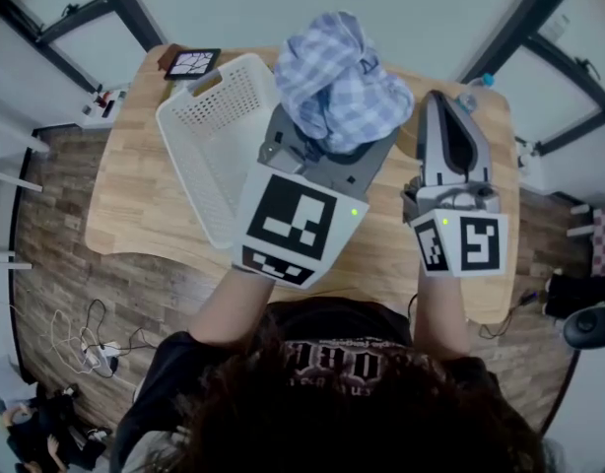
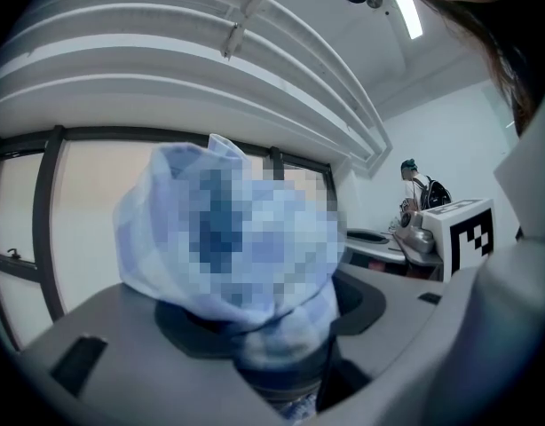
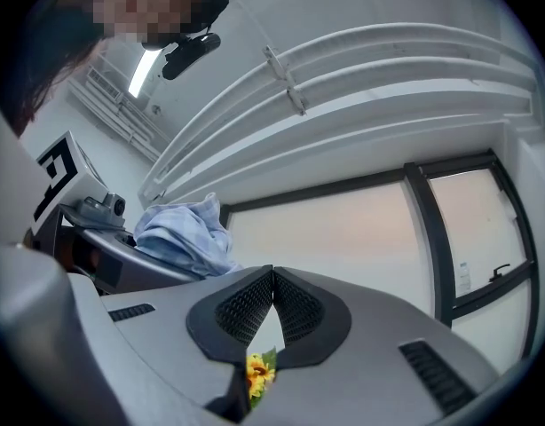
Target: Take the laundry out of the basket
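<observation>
A blue-and-white checked cloth [image 1: 337,77] is bunched up above the wooden table [image 1: 135,195], with my left gripper [image 1: 327,138] shut on its lower part. In the left gripper view the cloth [image 2: 228,247] bulges out over the jaws and hides the fingertips. The white laundry basket [image 1: 209,126] lies tipped on the table to the left of that gripper, and its inside looks bare. My right gripper [image 1: 438,101] is raised beside the cloth, to its right. In the right gripper view its pads [image 3: 255,304] meet at the tips, and a small yellow flower [image 3: 257,373] shows low in the gap.
A dark flat object [image 1: 191,63] lies at the table's far left corner behind the basket. Both grippers point up toward white ceiling beams [image 3: 343,69] and windows. A person [image 2: 416,193] stands far off in the left gripper view. Cables lie on the floor [image 1: 91,338] at left.
</observation>
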`<state>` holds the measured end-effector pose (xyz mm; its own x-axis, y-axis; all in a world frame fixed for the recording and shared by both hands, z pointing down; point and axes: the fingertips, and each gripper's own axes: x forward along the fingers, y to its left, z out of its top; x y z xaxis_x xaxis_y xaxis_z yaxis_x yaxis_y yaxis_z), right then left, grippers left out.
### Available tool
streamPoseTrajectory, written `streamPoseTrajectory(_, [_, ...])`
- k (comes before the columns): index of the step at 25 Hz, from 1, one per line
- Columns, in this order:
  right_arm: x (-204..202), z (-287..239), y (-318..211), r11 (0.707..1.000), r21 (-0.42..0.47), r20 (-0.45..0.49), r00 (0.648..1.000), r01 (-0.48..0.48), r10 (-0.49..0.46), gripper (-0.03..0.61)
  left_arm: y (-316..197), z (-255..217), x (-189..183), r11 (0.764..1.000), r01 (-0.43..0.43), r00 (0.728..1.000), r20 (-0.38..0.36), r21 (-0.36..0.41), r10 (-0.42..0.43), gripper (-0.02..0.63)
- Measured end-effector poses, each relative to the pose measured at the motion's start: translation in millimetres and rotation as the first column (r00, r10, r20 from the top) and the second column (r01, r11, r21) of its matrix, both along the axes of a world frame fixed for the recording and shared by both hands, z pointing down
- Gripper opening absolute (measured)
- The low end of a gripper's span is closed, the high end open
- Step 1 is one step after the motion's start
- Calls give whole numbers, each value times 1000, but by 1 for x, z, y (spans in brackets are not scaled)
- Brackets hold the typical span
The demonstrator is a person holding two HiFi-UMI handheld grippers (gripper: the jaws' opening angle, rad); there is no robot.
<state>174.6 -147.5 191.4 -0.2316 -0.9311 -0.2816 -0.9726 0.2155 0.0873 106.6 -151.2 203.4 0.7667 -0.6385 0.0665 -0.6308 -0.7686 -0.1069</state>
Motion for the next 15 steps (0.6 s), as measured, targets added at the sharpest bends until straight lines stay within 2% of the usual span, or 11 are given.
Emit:
streamPoseTrajectory(7, [32,-3,21,999,4,-1,999,-54,54,26,17,0,34,1000,-12,999,-35,27,12,262])
streamPoseTrajectory(12, [50,-4,34,996,5,-9,996,-91,91,26,28,7,52,997,-14,1000,13,76,14,262])
streamPoseTrajectory(15, [61,-2,43,994,-1,-13,994,-112,112,26,35,17,64,997,-24,1000,5,78,23,262])
